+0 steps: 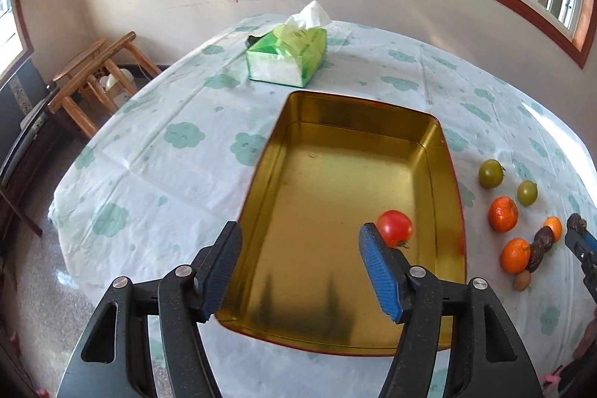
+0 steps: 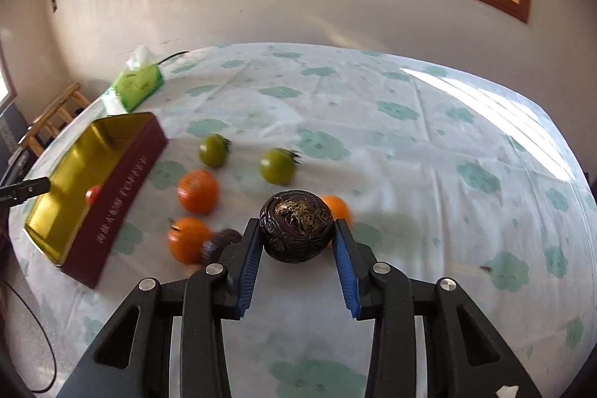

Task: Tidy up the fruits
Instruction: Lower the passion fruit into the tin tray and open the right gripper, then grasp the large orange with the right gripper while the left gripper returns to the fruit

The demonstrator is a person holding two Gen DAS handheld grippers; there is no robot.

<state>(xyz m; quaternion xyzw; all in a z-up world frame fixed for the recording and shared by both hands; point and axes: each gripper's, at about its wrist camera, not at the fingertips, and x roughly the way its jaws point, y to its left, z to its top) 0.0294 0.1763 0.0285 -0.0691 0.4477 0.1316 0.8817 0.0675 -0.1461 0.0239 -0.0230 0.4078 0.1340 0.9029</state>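
- Right gripper (image 2: 297, 234) sits closest to the lens, its blue pads pinching a dark wrinkly fruit (image 2: 296, 231), round and nearly black with a glossy crinkled skin, held up off the tablecloth (image 2: 410, 152).
- Left gripper (image 1: 300, 262) hangs over the near end of the gold tin (image 1: 335, 174) with its jaws spread and nothing between the pads.
- One red tomato (image 1: 394, 227) lies inside the tin, near its right wall and close to the near end.
- Rest of the fruit lies on the cloth just right of the tin: two green tomatoes (image 1: 491, 173) toward the far side, then three oranges (image 1: 503, 213) nearer, plus a second dark wrinkly one (image 2: 220, 243) touching the nearest orange. Pretty blurry in the right wrist view.
- Small brownish fruit (image 1: 521, 280) sits just by that nearest orange, can't tell what it is.
- Green tissue box (image 1: 287, 56) stands beyond the tin toward the table's far edge, a sheet sticking out the top.
- Wooden stool (image 1: 93, 77) stands off the table's left edge.
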